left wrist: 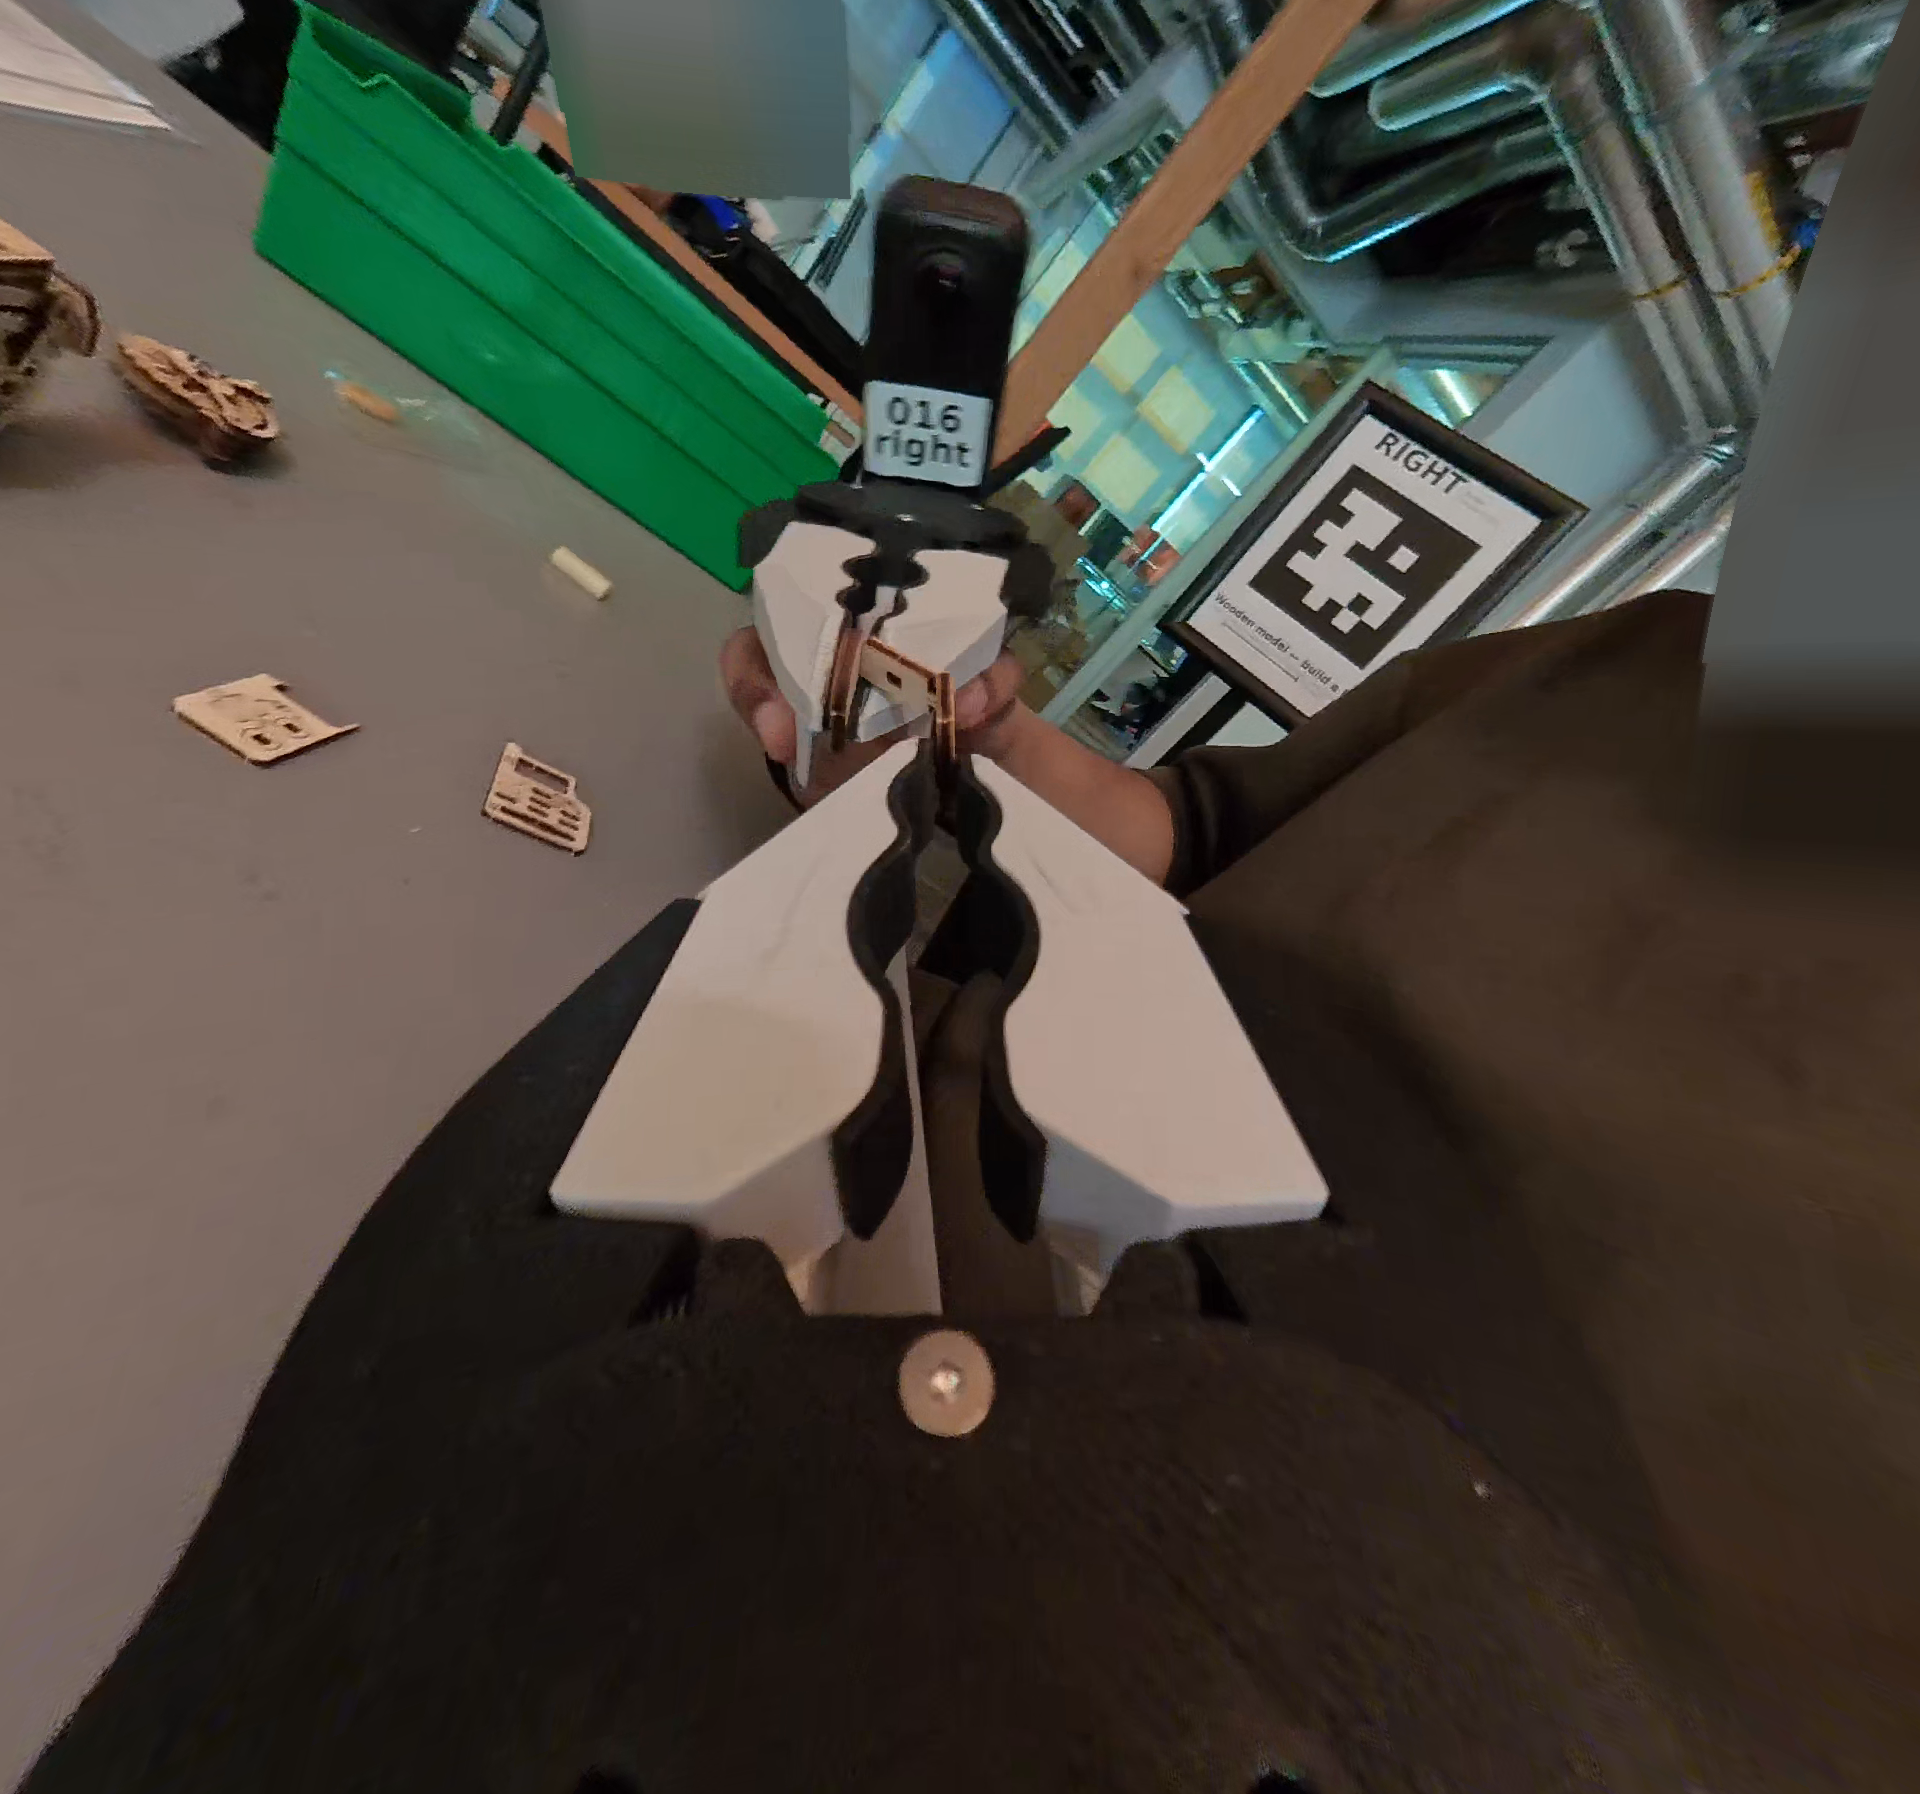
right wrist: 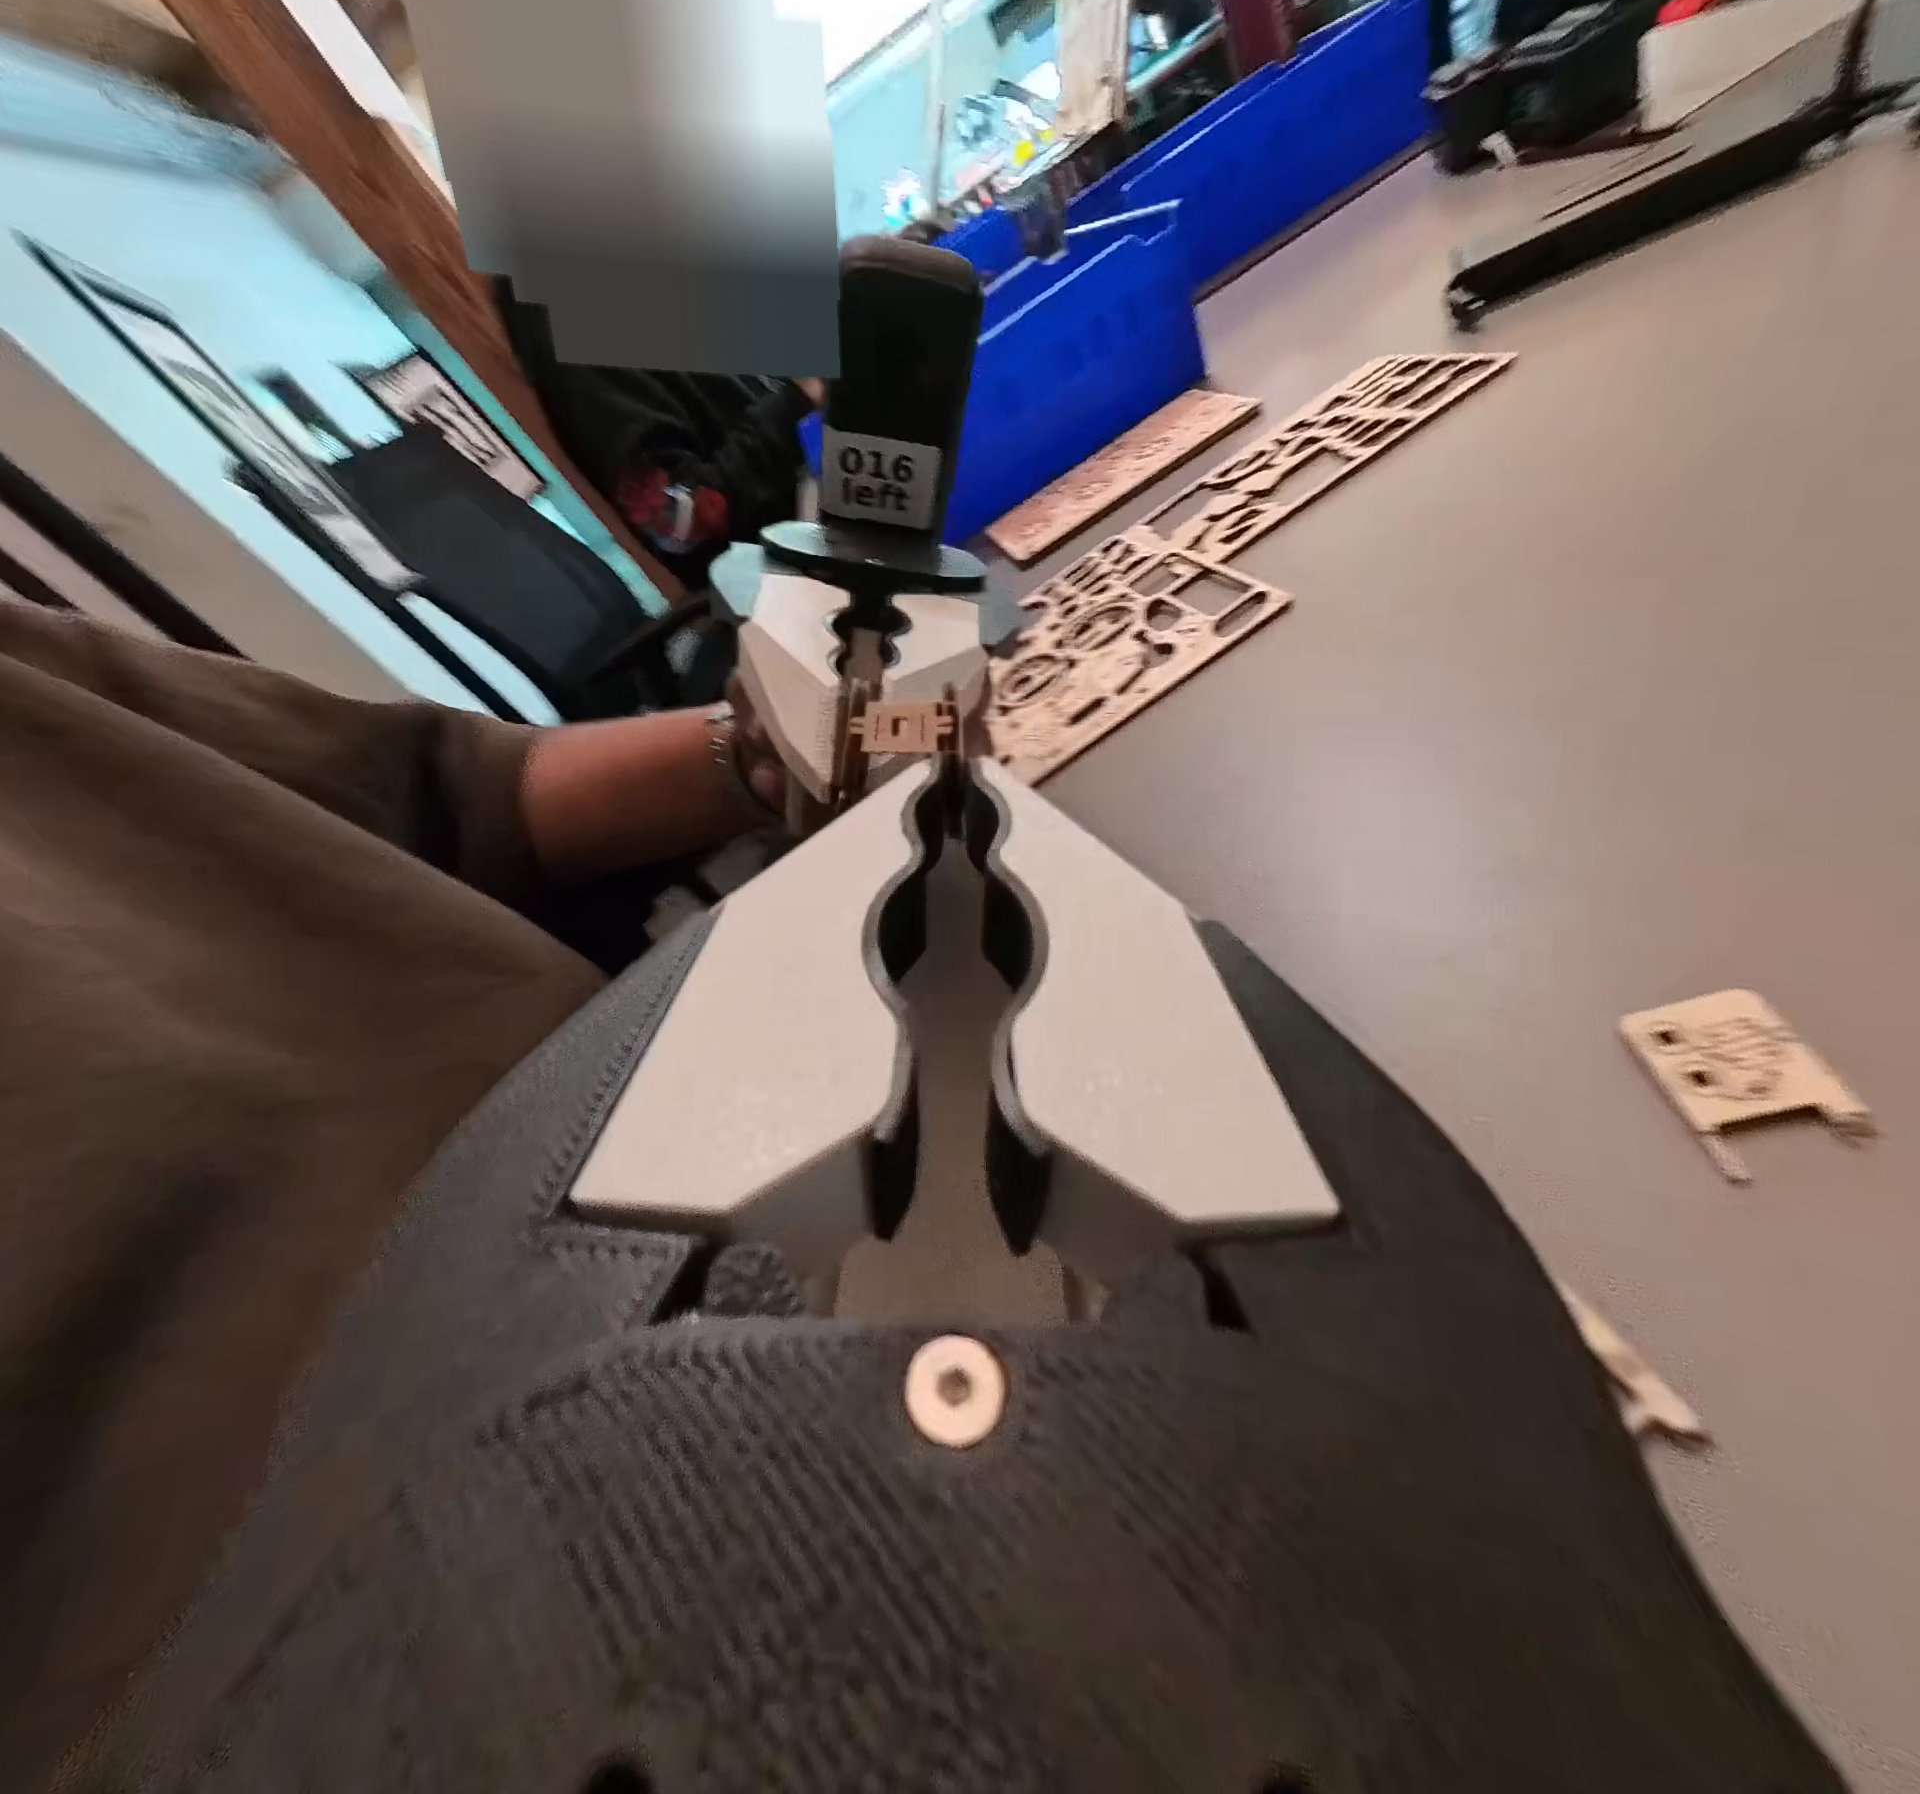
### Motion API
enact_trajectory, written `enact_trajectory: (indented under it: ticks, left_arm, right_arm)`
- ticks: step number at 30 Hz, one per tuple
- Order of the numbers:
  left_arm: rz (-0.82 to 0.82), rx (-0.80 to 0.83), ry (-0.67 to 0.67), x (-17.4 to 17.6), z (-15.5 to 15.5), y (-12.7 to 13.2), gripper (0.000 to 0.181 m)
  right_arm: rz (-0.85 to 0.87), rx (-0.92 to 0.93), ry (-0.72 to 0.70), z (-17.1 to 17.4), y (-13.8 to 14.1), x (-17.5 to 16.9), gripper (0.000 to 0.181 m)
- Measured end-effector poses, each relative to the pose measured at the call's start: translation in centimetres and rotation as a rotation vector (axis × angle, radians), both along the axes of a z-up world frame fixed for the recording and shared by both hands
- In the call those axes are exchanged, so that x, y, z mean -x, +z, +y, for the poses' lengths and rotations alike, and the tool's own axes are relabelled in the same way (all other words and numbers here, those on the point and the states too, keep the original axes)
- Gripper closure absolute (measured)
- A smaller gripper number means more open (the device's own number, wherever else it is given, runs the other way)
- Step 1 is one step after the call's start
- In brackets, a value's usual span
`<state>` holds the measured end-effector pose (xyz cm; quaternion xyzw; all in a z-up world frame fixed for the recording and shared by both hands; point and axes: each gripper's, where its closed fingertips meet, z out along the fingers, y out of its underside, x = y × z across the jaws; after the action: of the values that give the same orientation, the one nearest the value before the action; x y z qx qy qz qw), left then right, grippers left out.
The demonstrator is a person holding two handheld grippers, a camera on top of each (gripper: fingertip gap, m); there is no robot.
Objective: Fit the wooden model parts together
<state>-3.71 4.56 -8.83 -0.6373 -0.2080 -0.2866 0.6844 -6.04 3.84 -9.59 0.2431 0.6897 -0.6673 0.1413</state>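
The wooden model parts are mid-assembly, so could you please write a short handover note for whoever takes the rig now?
Left hand-held gripper: shut on a thin wooden piece.
Right hand-held gripper: shut on another thin wooden piece.
Both are held up above the grey table, tips facing, with a small cross piece between the two pieces.
Done: the pieces are brought together.
Left: I cannot tell whether the joints are fully seated. Loose parts and cut-out sheets lie on the table.
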Motion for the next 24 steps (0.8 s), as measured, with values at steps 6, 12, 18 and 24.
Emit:
enact_trajectory:
  ticks: [6,12,18,24]
  left_arm:
    - [0.024,-0.015,0.013,0.1,-0.3,0.3,0.18]
    - [0.038,0.031,0.032,0.5,-0.2,-0.5,0.179]
    - [0.175,0.156,0.103,1.0,-0.1,-1.8,0.179]
    - [0.163,0.167,0.118,1.2,0.0,-2.0,0.179]
  right_arm:
    - [-0.172,0.096,0.057,0.0,0.4,-0.2,0.181]
    - [-0.006,-0.09,-0.068,0.0,-0.8,0.7,0.181]
    - [0.0,-0.158,-0.13,0.1,-1.9,1.4,0.179]
    - [0.07,-0.244,-0.152,0.1,-2.6,1.6,0.18]
